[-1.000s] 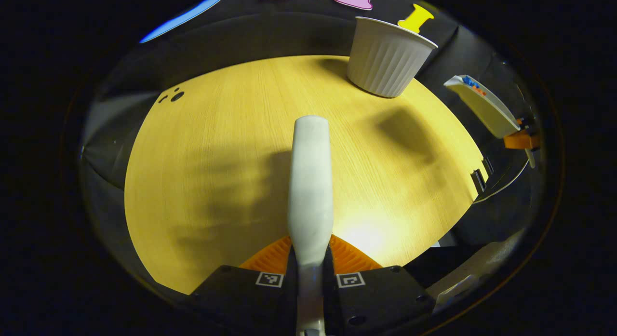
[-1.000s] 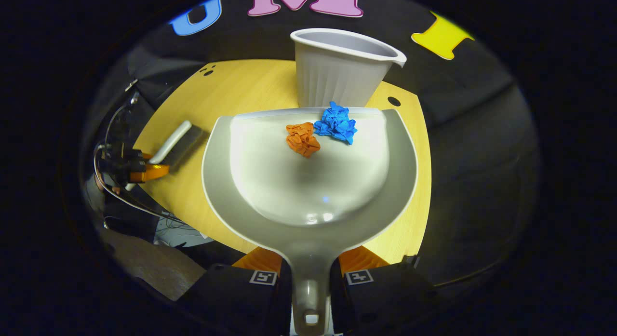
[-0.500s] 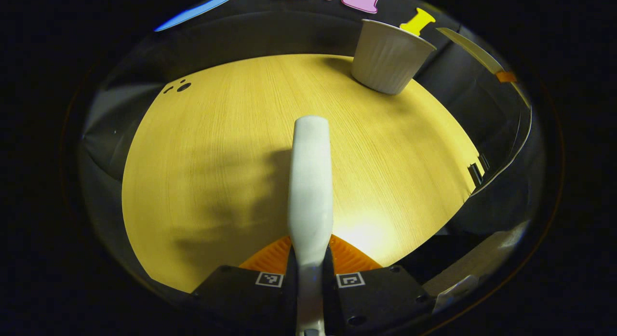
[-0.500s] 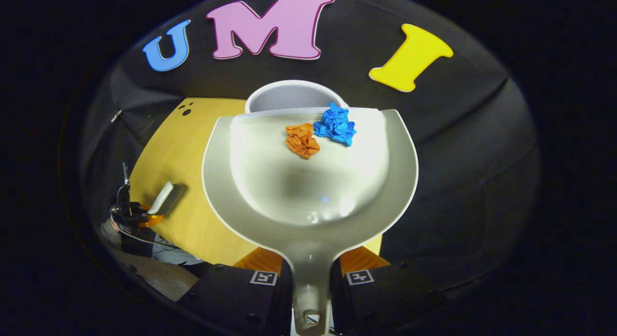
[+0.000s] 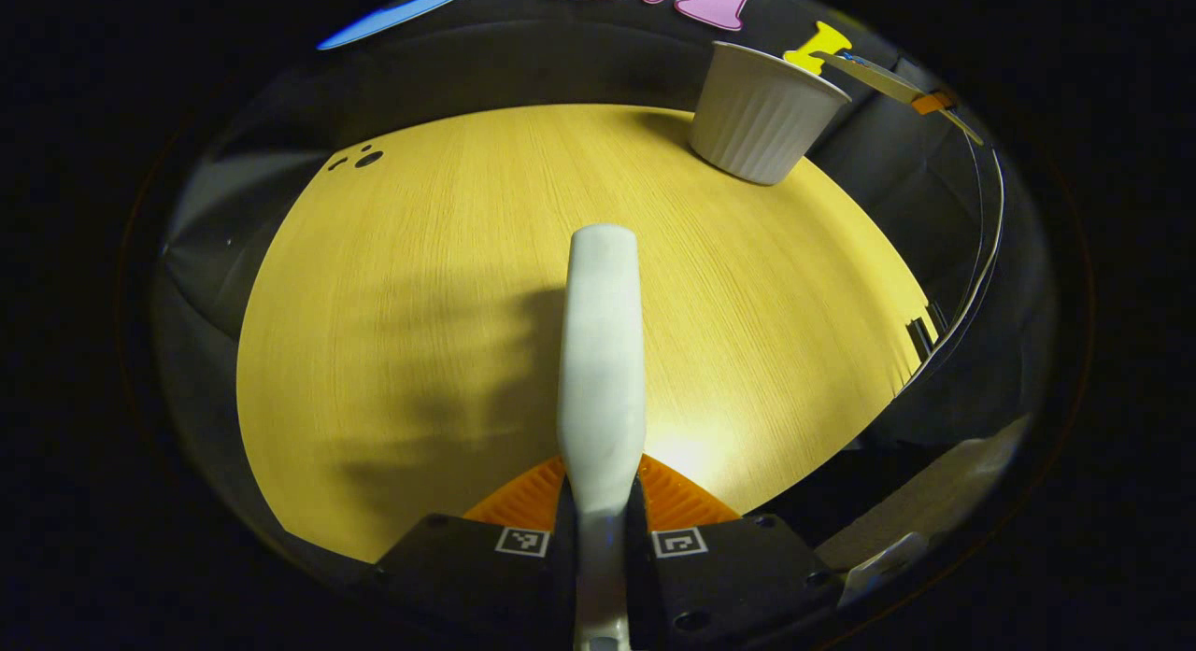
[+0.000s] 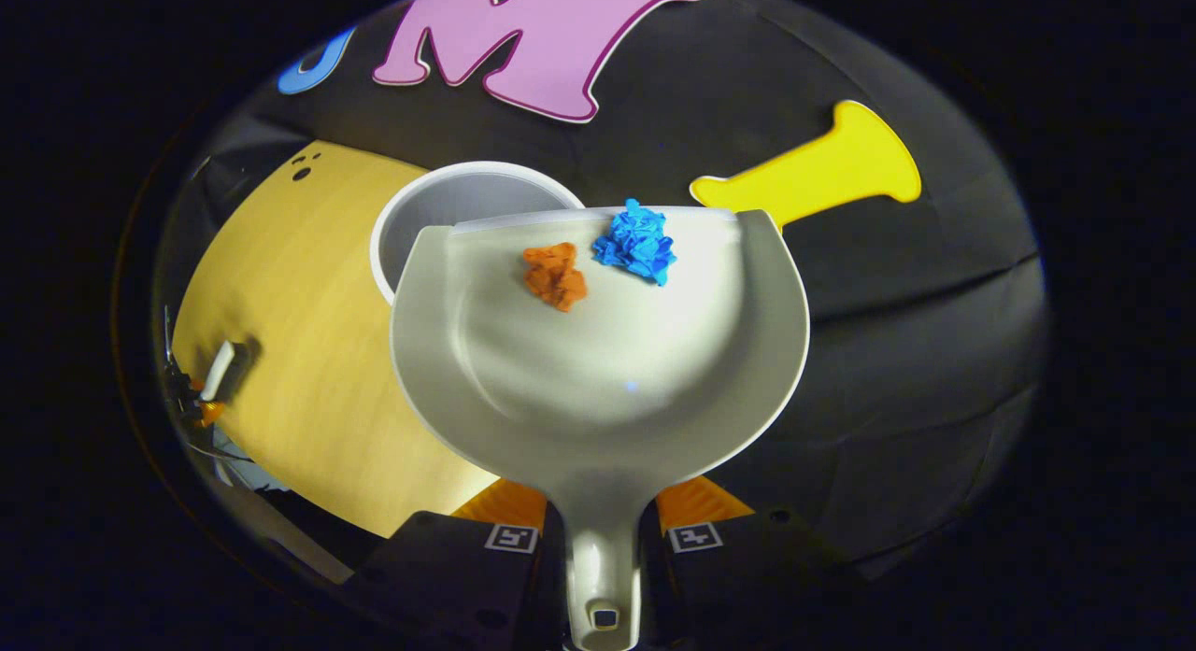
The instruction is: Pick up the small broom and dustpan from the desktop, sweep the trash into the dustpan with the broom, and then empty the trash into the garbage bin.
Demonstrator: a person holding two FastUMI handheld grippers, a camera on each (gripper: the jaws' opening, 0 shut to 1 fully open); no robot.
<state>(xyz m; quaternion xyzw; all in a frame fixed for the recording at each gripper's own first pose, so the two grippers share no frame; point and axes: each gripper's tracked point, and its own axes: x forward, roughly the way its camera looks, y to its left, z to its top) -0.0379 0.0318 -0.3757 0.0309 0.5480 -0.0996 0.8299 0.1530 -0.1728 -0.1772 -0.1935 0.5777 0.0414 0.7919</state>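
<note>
With both paper scraps swept into the dustpan, clamped by the right tool above the bin, only tipping remains; the left tool grips the broom.

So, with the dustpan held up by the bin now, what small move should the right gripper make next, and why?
Probably tip the dustpan forward and a little to the view's left. The orange scrap and blue scrap lie near its front lip, but the bin opens under the lip's left part only. The right gripper has its jaws closed on the handle.
</note>
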